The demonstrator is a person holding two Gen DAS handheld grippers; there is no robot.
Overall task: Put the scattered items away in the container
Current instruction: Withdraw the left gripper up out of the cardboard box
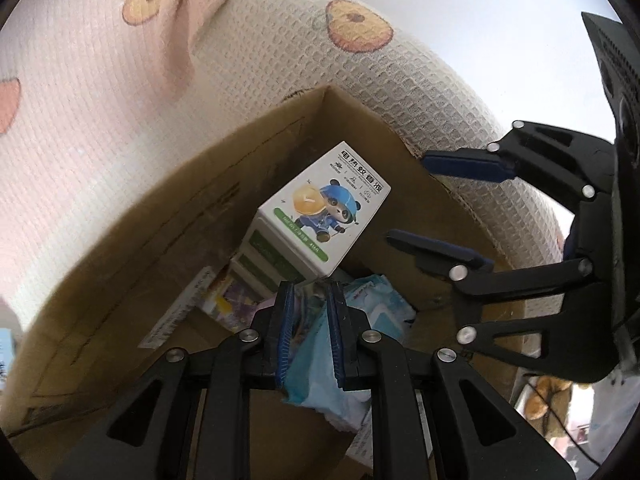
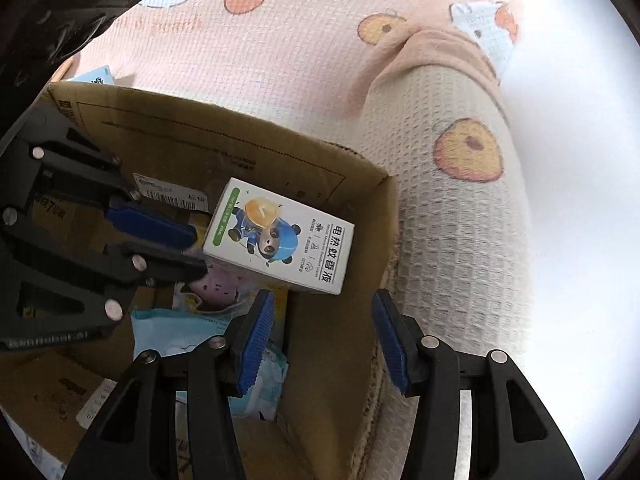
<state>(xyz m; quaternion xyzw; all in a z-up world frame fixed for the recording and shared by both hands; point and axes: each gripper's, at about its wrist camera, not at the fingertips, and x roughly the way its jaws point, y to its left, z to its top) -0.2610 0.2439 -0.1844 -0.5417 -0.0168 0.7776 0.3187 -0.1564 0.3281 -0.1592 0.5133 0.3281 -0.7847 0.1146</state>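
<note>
A brown cardboard box (image 1: 132,240) stands on the patterned blanket; it also shows in the right wrist view (image 2: 240,148). Inside lies a white carton with a cartoon panda (image 1: 320,212), seen too in the right wrist view (image 2: 280,236), tilted on other items. My left gripper (image 1: 310,328) is inside the box, its jaws narrowly parted around a light blue soft packet (image 1: 316,376); whether they grip it is unclear. It appears in the right wrist view (image 2: 188,250). My right gripper (image 2: 320,340) is open and empty, straddling the box's right wall; it also shows in the left wrist view (image 1: 416,200).
A pink and cream waffle blanket with fruit prints (image 2: 320,60) surrounds the box, with a raised cream fold (image 1: 360,76) behind it. A purple-printed packet (image 2: 216,292) and a barcode label (image 2: 172,196) lie in the box. A blue item (image 2: 96,76) lies beyond the box's far edge.
</note>
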